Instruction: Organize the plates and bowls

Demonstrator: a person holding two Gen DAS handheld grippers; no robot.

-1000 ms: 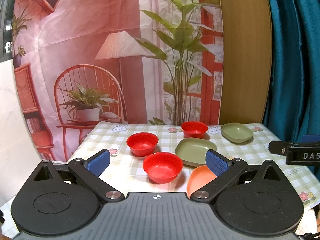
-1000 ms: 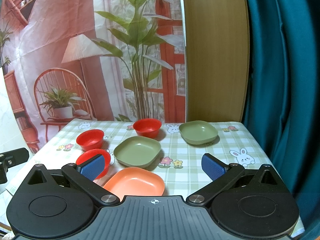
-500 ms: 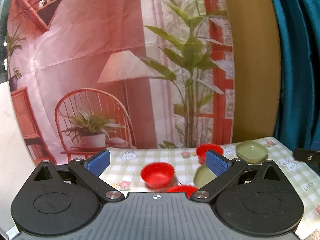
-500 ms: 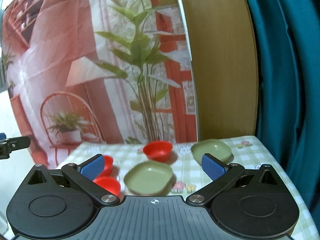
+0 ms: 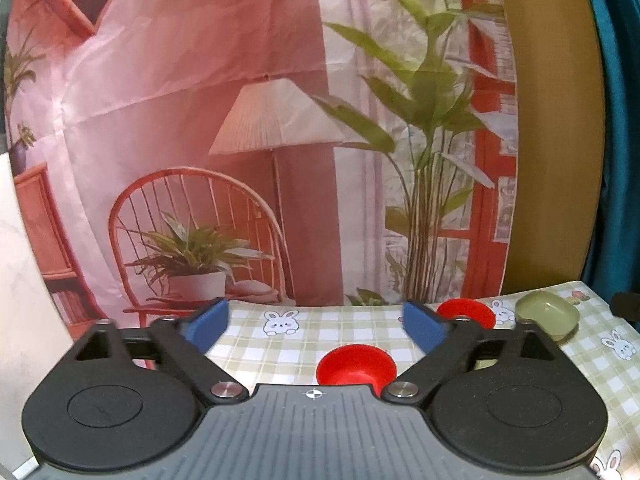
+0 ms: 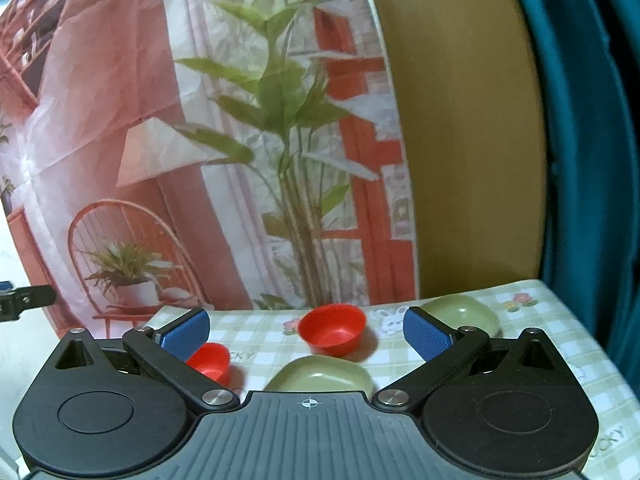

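Observation:
In the left wrist view a red bowl (image 5: 356, 365) sits on the checked tablecloth (image 5: 304, 344), just ahead of and below my left gripper (image 5: 314, 329). Its jaws are closing with nothing between them. Farther right are a second red bowl (image 5: 466, 314) and a green bowl (image 5: 548, 315). In the right wrist view my right gripper (image 6: 306, 335) hangs open and empty over a green plate (image 6: 320, 376). Past the plate stands a red bowl (image 6: 332, 330). Another red bowl (image 6: 208, 362) lies by the left finger and a green bowl (image 6: 464, 314) behind the right finger.
A printed backdrop (image 5: 240, 120) of a chair, a lamp and plants hangs along the table's far edge. A wooden panel (image 6: 460, 140) and a teal curtain (image 6: 592, 160) stand at the right. The other gripper's tip shows at the frame edge (image 6: 24, 300).
Both grippers have moved forward over the table, and the orange plate and the nearest red bowl have slipped out of view beneath them. The left pads stand slightly closer together.

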